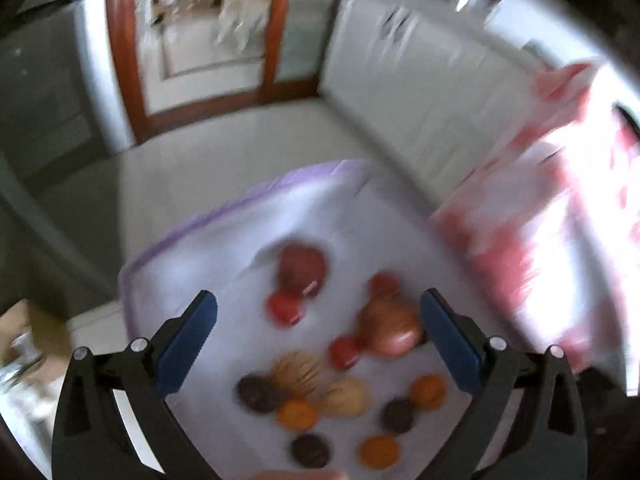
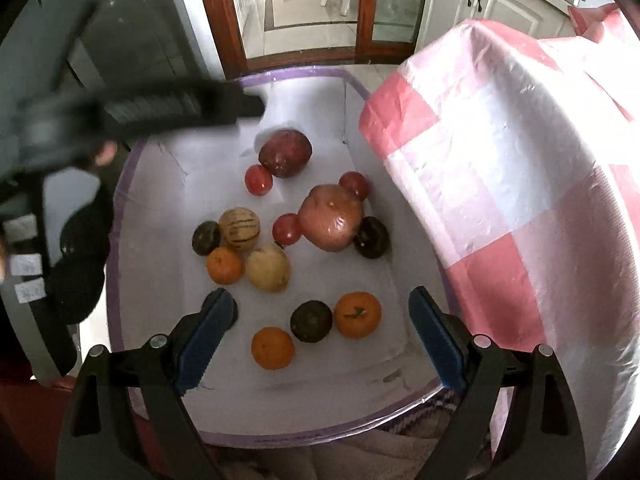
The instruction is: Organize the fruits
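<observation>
Fingers [image 2: 434,340] of both grippers were spread wide, nothing held. Fruits, among them an orange [image 2: 357,314], lay scattered, unsorted, on the white-lined tray [image 2: 120,272]. A first pick was judged pending; one fruit needed straddling.

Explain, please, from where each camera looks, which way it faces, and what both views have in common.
Left wrist: sits behind the open left tool, facing steeply down at the fruit on the white tray; blurred; only its blue fingers show.
Right wrist: sits behind the open right tool, also facing down at the tray; the left tool's black body crosses upper left.
Shared: tray, same fruit, red-checked cloth, wooden door frame.
</observation>
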